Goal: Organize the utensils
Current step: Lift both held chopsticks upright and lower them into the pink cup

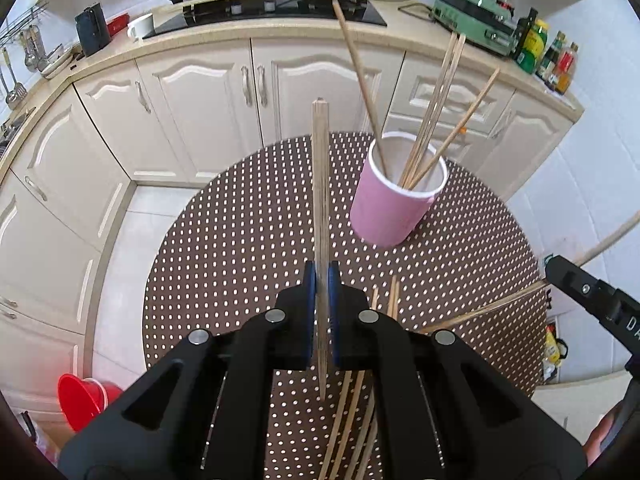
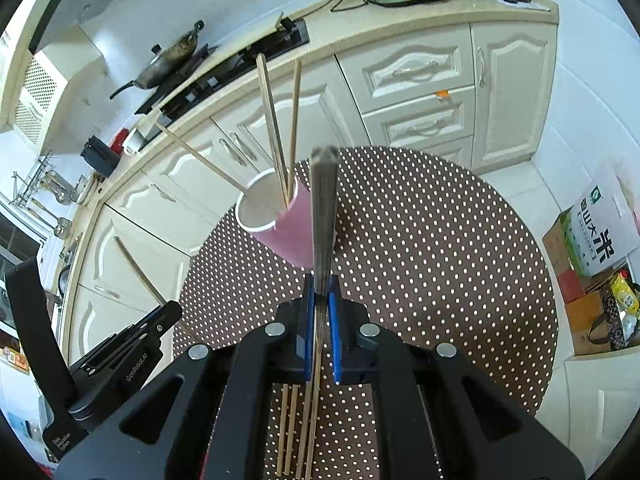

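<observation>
A pink cup [image 1: 396, 204] [image 2: 286, 224] stands on the round dotted table and holds several wooden chopsticks [image 1: 434, 114] [image 2: 276, 128] that lean out of it. My left gripper [image 1: 322, 276] is shut on a wooden chopstick [image 1: 320, 184] that points forward, left of the cup. In the right wrist view my right gripper [image 2: 321, 288] is shut on another chopstick [image 2: 324, 208], held just right of the cup. Several loose chopsticks [image 1: 352, 420] [image 2: 296, 428] lie on the table below both grippers. The right gripper's black body [image 1: 592, 296] shows at the right edge of the left wrist view.
The dotted table [image 1: 240, 264] [image 2: 440, 264] sits above a white tiled floor. Cream cabinets [image 1: 192, 96] and a counter with a hob [image 1: 272, 8] run behind it. A red bucket [image 1: 80, 400] stands on the floor at the left. Cardboard boxes [image 2: 596, 240] stand at the right.
</observation>
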`<state>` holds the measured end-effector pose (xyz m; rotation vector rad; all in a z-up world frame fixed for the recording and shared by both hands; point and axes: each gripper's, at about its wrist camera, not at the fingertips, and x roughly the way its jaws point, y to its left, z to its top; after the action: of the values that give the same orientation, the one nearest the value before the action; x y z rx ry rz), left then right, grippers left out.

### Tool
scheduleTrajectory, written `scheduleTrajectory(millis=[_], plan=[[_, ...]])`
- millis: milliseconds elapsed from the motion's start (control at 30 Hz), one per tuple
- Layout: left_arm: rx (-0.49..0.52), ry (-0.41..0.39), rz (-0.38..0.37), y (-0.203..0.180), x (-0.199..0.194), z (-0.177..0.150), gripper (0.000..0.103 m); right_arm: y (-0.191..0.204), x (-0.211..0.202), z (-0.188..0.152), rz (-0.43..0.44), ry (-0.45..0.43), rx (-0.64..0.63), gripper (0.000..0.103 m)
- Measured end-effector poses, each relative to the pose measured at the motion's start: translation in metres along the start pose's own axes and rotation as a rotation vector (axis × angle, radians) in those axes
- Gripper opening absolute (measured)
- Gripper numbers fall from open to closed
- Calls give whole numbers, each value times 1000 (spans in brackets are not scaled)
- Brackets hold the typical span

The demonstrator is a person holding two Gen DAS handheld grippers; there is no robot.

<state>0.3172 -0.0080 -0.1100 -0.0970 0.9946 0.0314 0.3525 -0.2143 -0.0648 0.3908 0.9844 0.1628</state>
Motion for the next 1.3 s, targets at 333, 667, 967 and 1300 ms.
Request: scheduleTrajectory(millis=[333, 667, 967, 1300], plan=[[-40, -67, -31, 1, -21, 21, 7, 4, -19, 17, 24, -49, -22, 5], [-29, -98, -90, -9, -41, 44, 7, 23, -47, 45, 44, -142, -111, 5], [36, -186, -131, -24, -66, 71, 7, 41, -57, 66, 26, -235, -186, 5], [9, -195, -171, -29, -65, 99, 7, 49, -46, 89, 46, -246, -211, 5]])
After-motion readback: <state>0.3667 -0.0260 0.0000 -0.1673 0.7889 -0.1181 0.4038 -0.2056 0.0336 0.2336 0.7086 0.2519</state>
